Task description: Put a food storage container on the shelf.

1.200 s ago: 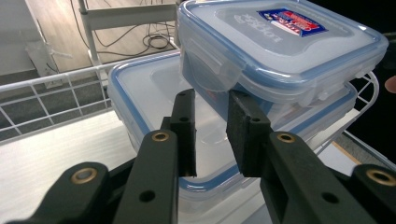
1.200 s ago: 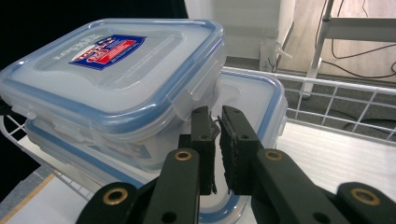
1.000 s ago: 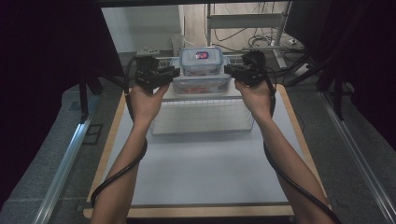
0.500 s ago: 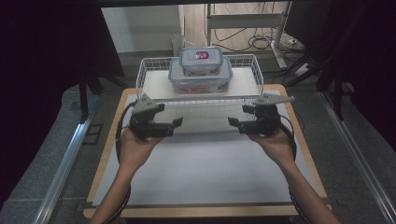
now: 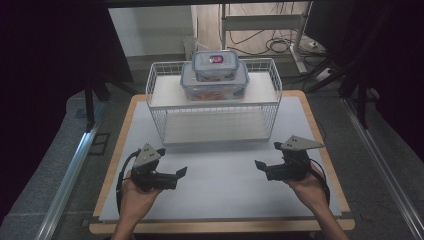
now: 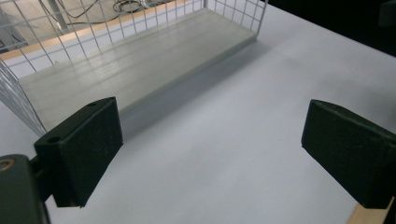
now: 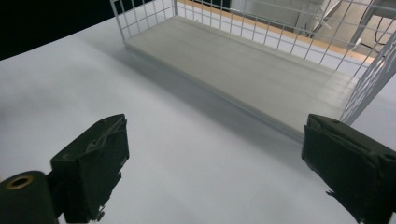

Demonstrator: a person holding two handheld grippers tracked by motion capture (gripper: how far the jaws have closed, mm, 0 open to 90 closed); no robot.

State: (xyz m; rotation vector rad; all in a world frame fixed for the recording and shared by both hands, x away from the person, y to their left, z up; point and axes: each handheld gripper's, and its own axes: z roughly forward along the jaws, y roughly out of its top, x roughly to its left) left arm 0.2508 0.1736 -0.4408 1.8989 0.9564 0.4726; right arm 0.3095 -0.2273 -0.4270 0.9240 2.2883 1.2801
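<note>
Both claws released, low over the worktop

Your left claw (image 5: 172, 176) and right claw (image 5: 267, 161) sit palm-cradled near the worktop (image 5: 225, 190), pointing inward at each other, jaws just opened wide with nothing between them. The two stacked containers (image 5: 215, 75) rest on the top shelf of the wire rack (image 5: 272, 102), well apart from both hands

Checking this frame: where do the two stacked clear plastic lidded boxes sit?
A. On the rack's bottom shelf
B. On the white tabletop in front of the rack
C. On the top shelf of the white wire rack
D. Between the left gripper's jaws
C: the two stacked clear plastic lidded boxes rest on the upper board of the white wire rack; the bottom shelf is bare.
</note>
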